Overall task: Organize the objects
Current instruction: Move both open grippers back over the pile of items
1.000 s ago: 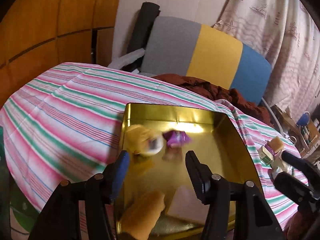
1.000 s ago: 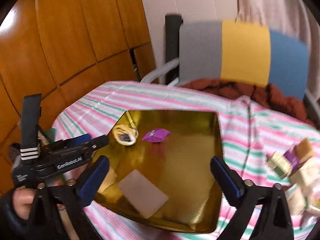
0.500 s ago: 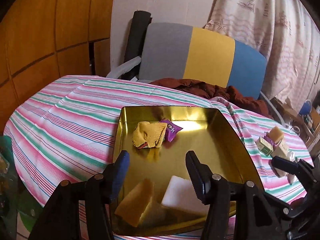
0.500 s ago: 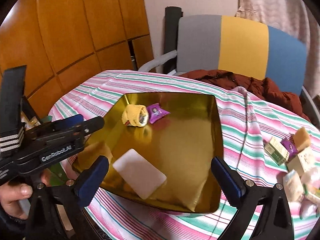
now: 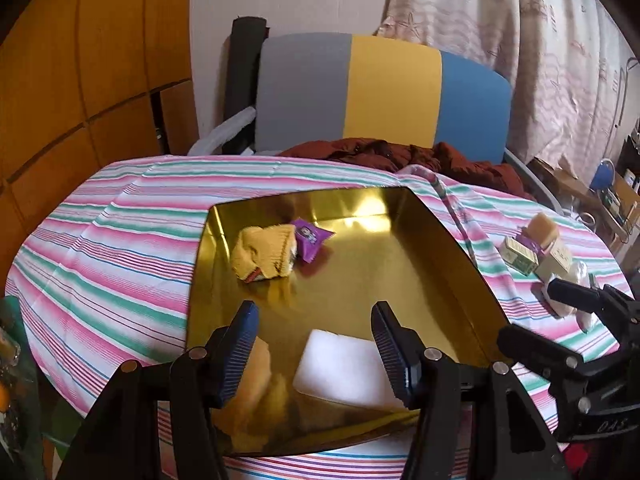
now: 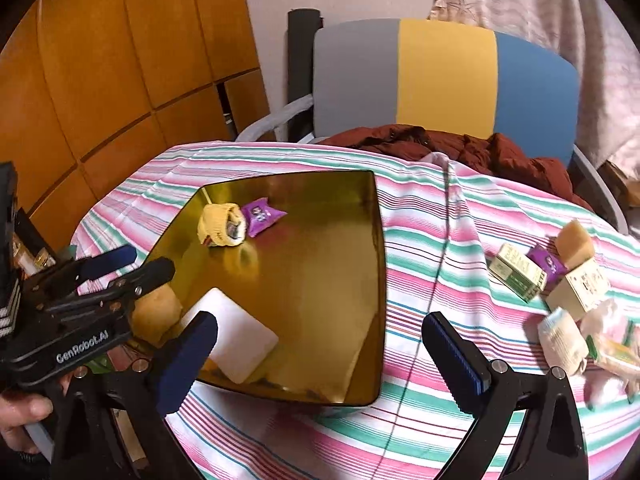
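Both grippers have withdrawn from gold tray (image 6: 372, 240), fingers apart.

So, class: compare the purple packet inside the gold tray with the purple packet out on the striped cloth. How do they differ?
The purple packet in the gold tray lies fully exposed beside a yellow sock bundle. The purple packet on the cloth is wedged among small boxes, partly covered, outside the tray. Both share the same purple wrapper.

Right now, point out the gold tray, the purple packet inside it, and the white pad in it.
gold tray (image 6: 376, 248): right wrist view, on its right rim.
purple packet (image 6: 261, 214): right wrist view, middle of the wrapper.
white pad (image 5: 340, 364): left wrist view, centre of its top face.
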Motion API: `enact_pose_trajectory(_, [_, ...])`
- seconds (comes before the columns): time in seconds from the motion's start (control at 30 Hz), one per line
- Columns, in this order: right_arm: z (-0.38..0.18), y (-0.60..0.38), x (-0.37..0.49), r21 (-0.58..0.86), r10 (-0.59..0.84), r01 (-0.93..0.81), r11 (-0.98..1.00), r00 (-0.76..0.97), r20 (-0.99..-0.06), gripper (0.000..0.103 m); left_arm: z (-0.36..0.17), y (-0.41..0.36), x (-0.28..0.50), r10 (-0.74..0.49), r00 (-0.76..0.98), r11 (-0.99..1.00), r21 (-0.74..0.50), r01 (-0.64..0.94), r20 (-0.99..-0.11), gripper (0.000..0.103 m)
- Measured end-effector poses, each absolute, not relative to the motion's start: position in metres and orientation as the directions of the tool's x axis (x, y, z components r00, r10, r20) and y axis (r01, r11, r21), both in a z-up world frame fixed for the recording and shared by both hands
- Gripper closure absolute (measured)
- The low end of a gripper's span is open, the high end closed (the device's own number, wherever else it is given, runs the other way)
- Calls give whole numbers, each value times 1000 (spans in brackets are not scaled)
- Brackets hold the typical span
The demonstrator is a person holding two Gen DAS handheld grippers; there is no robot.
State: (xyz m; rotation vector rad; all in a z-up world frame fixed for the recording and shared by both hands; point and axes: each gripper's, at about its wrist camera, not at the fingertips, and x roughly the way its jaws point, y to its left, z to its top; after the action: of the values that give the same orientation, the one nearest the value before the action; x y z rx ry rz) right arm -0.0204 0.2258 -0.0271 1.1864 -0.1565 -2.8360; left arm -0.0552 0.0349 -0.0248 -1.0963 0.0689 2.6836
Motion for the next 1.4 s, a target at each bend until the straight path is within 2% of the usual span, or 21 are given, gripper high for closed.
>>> enact_pose_trajectory(0.4, [-26,290,-14,140,-2,-139,-980,-704,-710,0,-33,54,-61,248,-616,-951,-66,-302,-748,44])
enact_pose_trajectory(0.67, [-11,386,-7,157,125,-328,-932,-694,-709,0,-12,88,-62,354,-595,-903,-98,-419,-722,44])
enact_pose_trajectory(0.9, [2,468,-3,100,285,-473,-875,-672,-684,0,-1,141,-71,459,-503,-836,-165,-523,-732,44])
enact_pose_trajectory(1.0, [0,504,6,136,329,-536,-833,-678,-657,0,3,172,-74,511,-444,-798,-214,-564,-736,44])
enact_pose_trajectory(1.13, [-18,541,25,260,326,-603,-754,-688,-648,0,3,217,-83,540,-382,-762,-243,-601,-750,44])
enact_pose_trajectory(1.17, [-23,548,27,277,316,-620,-734,-673,-669,0,1,230,-85,528,-383,-756,-214,-618,-758,43])
enact_pose_trajectory(1.27, [-23,558,33,331,295,-624,-708,-687,-665,0,-10,267,-93,478,-369,-732,-130,-668,-797,24])
enact_pose_trajectory(1.4, [-19,553,33,340,274,-595,-728,-707,-651,0,-26,305,-105,430,-361,-702,-56,-710,-827,21])
